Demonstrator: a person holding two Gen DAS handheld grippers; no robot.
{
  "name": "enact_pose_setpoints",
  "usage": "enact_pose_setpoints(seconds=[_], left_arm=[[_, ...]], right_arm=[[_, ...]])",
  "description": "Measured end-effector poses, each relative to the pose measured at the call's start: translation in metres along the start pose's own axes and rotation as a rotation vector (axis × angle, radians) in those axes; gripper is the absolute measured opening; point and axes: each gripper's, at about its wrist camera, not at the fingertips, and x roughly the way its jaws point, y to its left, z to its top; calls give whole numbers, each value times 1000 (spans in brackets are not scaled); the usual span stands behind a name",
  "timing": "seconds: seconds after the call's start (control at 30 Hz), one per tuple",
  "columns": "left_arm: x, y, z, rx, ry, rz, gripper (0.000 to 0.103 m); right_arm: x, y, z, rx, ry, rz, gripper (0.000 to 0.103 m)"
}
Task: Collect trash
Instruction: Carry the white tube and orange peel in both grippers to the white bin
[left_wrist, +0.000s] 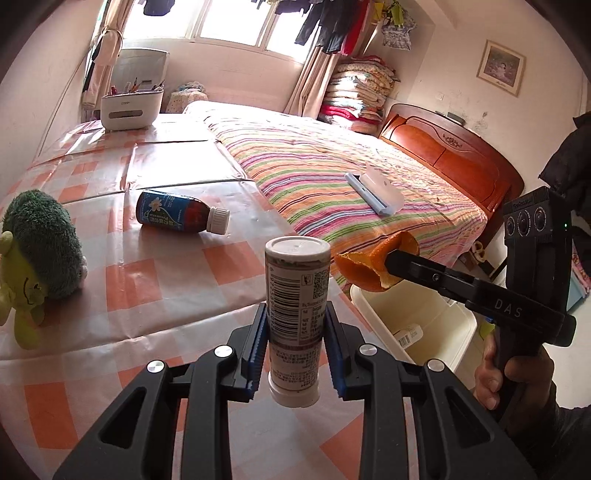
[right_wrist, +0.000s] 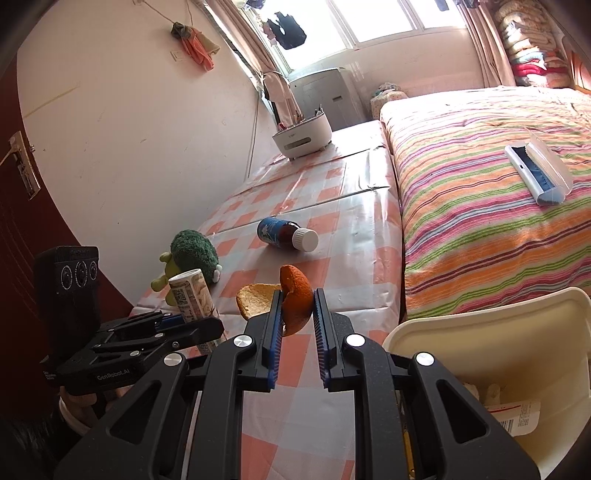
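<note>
My left gripper (left_wrist: 295, 321) is shut on a white labelled tube container (left_wrist: 297, 314) and holds it upright above the checked table. It also shows in the right wrist view (right_wrist: 192, 297). My right gripper (right_wrist: 297, 306) is shut on an orange peel (right_wrist: 295, 299), held above the table edge next to a cream trash bin (right_wrist: 491, 343). In the left wrist view the peel (left_wrist: 373, 264) hangs over the bin (left_wrist: 424, 325). A blue-labelled bottle with a white cap (left_wrist: 181, 216) lies on its side on the table, also in the right wrist view (right_wrist: 286, 233).
A green plush toy (left_wrist: 37, 251) sits at the table's left edge. A white pen organiser (left_wrist: 131, 107) stands at the far end. A striped bed (left_wrist: 351, 173) with a white-blue lint brush (left_wrist: 375, 192) lies to the right. Paper trash lies in the bin.
</note>
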Motion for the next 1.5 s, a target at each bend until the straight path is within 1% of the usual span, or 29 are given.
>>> enact_pose_setpoints(seconds=[0.07,0.37,0.53,0.67,0.73,1.07,1.33,1.4,1.5], left_arm=[[1,-6,1,9,-15,-5,28],[15,-26,6,-20,-19,-118,28],[20,-40,13,-12,-26,-160,28],[23,-56,18,13,-41,-180,28],[26,-64,20,24,-35,-198,28],[43,-91,19,69,-8,-230,28],[49,-104,19,92,6,-249,28],[50,-106,17,95,10,-253,28],[52,-110,17,98,15,-257,28]], right_arm=[[-3,-3,0,2,-7,-3,15],[-17,-11,0,-2,-38,-41,16],[-26,-23,1,16,-64,-70,16],[-33,-33,1,36,-82,-90,16],[-38,-39,1,47,-94,-101,16],[-60,-63,0,83,-138,-178,16],[-67,-66,-2,74,-155,-234,16],[-68,-67,-2,75,-156,-240,18],[-71,-68,-3,83,-169,-256,19]])
